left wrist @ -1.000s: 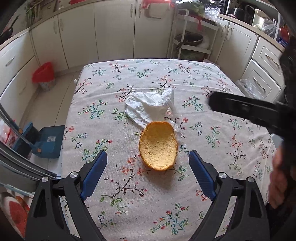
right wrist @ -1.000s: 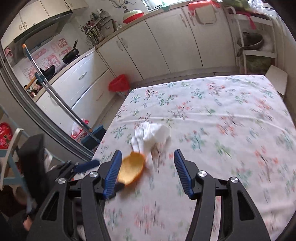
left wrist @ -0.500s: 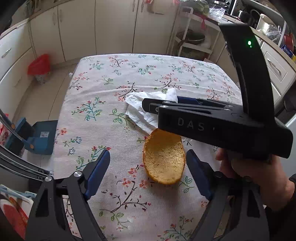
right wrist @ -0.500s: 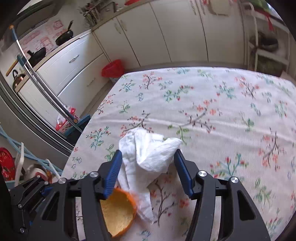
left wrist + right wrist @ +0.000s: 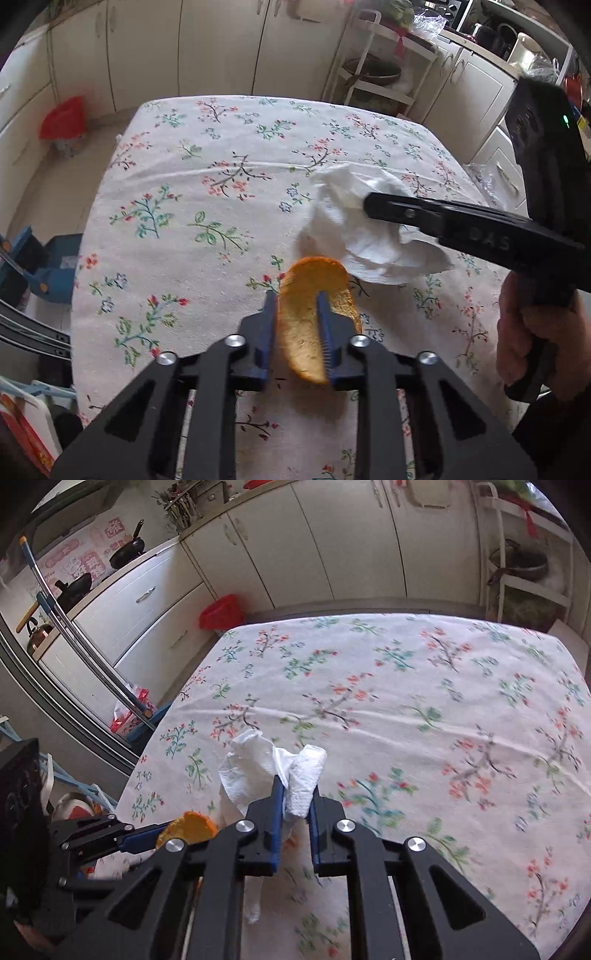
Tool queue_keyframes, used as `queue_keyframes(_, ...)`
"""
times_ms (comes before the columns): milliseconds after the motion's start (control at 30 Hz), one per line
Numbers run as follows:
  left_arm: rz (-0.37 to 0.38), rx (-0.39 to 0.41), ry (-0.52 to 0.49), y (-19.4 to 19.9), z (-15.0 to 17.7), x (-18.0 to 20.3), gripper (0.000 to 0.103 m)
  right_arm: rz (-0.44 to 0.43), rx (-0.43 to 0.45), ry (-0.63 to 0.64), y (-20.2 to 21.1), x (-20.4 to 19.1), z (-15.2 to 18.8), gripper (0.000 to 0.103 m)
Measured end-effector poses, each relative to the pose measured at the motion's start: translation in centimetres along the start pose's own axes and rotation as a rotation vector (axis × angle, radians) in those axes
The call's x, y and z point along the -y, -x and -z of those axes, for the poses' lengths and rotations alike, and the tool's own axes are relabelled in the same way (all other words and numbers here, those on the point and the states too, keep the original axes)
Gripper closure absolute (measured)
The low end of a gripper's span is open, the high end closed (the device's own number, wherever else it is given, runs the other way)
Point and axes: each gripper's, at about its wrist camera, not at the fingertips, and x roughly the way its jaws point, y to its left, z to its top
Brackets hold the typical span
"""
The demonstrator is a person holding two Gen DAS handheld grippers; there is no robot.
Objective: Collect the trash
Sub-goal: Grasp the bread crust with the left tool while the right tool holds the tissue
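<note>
A yellow-orange bun half (image 5: 314,280) stands tilted on edge over the floral tablecloth (image 5: 184,177). My left gripper (image 5: 295,299) has its blue pads pressed on both faces of it, jaws still closing. A crumpled white tissue (image 5: 247,768) lies just beyond it. My right gripper (image 5: 297,788) pinches a bunched fold of that tissue, jaws still closing too. In the left wrist view the tissue (image 5: 354,229) hangs under the right gripper (image 5: 369,206). In the right wrist view the bun half (image 5: 188,827) shows at lower left in the left gripper (image 5: 159,834).
A red bin (image 5: 62,118) stands on the floor by the cabinets, past the table's far left corner. A blue dustpan (image 5: 55,266) and metal poles are left of the table. A white rack (image 5: 373,74) stands behind it. A person's hand (image 5: 528,339) holds the right gripper's handle.
Both grippers went from wide open to closed. The left one took hold of the bun half, now tipped on edge. The right one came down and pinched the tissue.
</note>
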Motion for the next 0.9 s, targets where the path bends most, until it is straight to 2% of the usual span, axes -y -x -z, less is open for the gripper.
queue_keyframes(100,0.027,-0.009,-0.015,0.1,0.3,0.5,0.097,-0.014,-0.036,0.002,0.9,0.7,0.9,0.09)
queue_keyframes(133,0.034,-0.007,-0.022,0.4,0.4,0.7,0.097,-0.027,-0.062,0.013,1.4,0.9,1.4,0.087)
queue_keyframes(200,0.043,-0.001,-0.027,0.8,0.5,0.9,0.097,-0.015,-0.087,0.049,2.0,0.9,2.0,0.066)
queue_keyframes(233,0.045,0.001,-0.027,0.9,0.6,0.9,0.097,-0.001,-0.079,0.072,2.5,0.9,2.4,0.048)
queue_keyframes(267,0.045,0.003,-0.027,1.0,0.5,1.0,0.097,0.023,-0.056,0.1,3.2,0.9,2.7,0.043)
queue_keyframes(433,0.034,-0.009,-0.029,0.7,0.6,1.3,0.097,0.015,0.028,0.164,4.6,0.4,2.7,0.034)
queue_keyframes(533,0.02,-0.016,-0.032,0.5,0.7,1.2,0.097,0.052,0.011,0.301,3.3,-2.0,3.2,0.031)
queue_keyframes(633,0.011,-0.013,-0.02,0.4,0.6,0.9,0.097,0.095,-0.026,0.397,1.9,-3.4,3.9,0.031)
queue_keyframes(700,0.01,-0.015,-0.019,0.3,0.6,0.7,0.097,0.094,-0.05,0.405,0.9,-3.1,4.0,0.038)
queue_keyframes(733,0.011,-0.017,-0.021,0.2,0.6,0.7,0.097,0.093,-0.061,0.398,0.6,-2.8,4.1,0.051)
queue_keyframes(800,0.017,-0.021,-0.028,0.2,0.6,0.9,0.097,0.113,-0.068,0.376,0.2,-2.1,4.1,0.064)
queue_keyframes(867,0.015,-0.019,-0.044,0.3,0.6,1.2,0.097,0.123,-0.072,0.345,0.5,-1.4,3.8,0.085)
queue_keyframes(900,0.008,-0.013,-0.054,0.5,0.7,1.5,0.098,0.112,-0.074,0.317,0.7,-1.0,3.6,0.087)
